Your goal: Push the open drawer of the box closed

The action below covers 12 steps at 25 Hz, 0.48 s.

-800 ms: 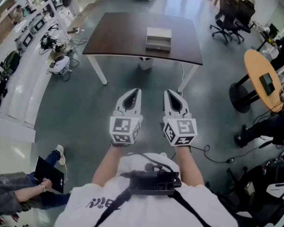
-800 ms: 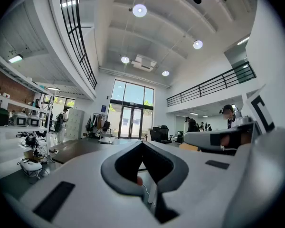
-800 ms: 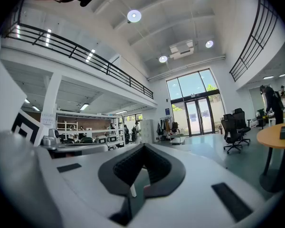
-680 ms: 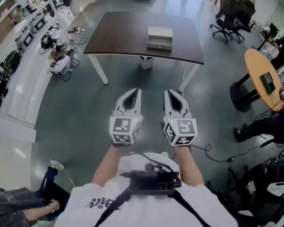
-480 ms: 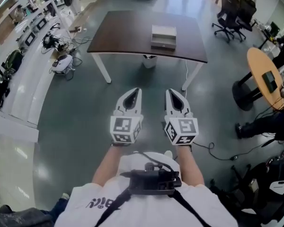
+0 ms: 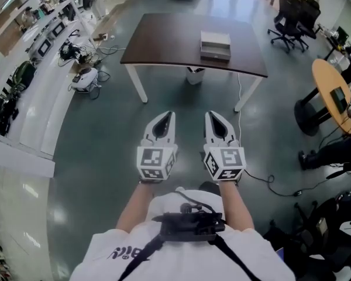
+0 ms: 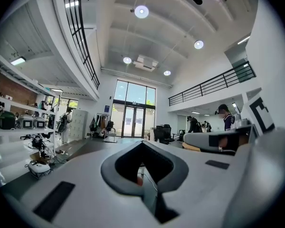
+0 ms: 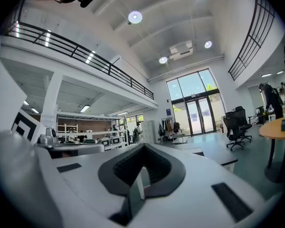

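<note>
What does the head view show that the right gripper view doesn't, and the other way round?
Only the head view: the person's white shirt, the table's white legs, and the top of the box on the dark table. Only the right gripper view: ceiling lights, the mezzanine railing, tall glass doors. Both: the right gripper, jaws together on nothing, the left gripper, the black office chairs and the round wooden table.

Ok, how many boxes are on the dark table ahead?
1: the box sits right of the middle on the table. Nothing there could hide another.
</note>
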Motion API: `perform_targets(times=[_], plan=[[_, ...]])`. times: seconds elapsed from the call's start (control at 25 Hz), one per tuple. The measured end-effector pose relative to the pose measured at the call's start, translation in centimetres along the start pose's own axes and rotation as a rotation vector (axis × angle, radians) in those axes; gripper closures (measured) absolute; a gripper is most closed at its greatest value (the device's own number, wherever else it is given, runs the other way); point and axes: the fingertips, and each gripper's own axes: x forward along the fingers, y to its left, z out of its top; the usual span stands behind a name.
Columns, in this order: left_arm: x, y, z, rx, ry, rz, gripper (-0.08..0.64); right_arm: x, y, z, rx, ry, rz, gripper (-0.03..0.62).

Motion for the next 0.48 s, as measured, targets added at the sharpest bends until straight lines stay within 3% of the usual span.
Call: perform_targets(times=[0.28,0.48], plan=[[0.1,0.6,-0.2,-0.026,-0.006,0.016,0.548,0.7,0.4,0.2,-0.061,0.035,-0.013,0.598],[1.7,1.4,-1.0,-0.015,-0.002,0.028,0.548,3.0,-0.6,-1.1,-0.032,0.047,-0.006,0.598]])
